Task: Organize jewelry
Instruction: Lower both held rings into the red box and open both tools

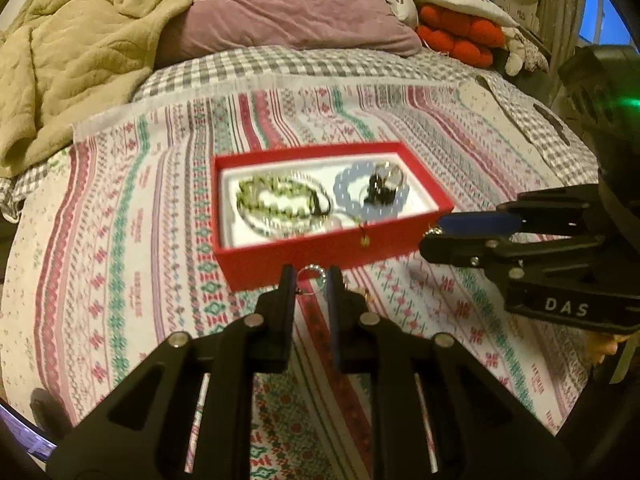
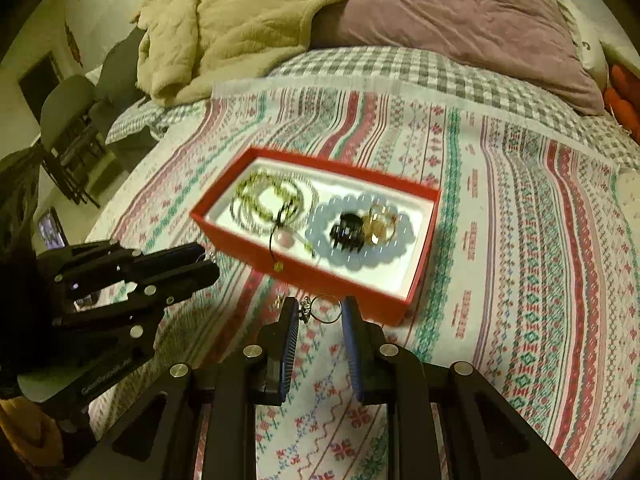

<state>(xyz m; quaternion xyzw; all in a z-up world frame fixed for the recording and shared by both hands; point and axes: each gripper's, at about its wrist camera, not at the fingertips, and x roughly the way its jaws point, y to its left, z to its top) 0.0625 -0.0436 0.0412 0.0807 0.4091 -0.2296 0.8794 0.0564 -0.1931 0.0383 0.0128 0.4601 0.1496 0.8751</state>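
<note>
My left gripper (image 1: 310, 280) stands parted, a thin silver ring (image 1: 314, 270) lying between its fingertips on the patterned bedspread (image 1: 140, 220), just short of the red cardboard box (image 1: 320, 252). My right gripper (image 2: 320, 312) is likewise released, a small wire ring with a charm (image 2: 324, 312) lying loose between its fingers. Beyond both, the box holds a green beaded bracelet (image 2: 272, 196), a pale blue beaded bracelet (image 2: 360, 232) ringing a black piece (image 2: 346, 234) and gold rings (image 2: 382, 220), all blurred. A purple pillow (image 1: 288, 4) lies well beyond.
</note>
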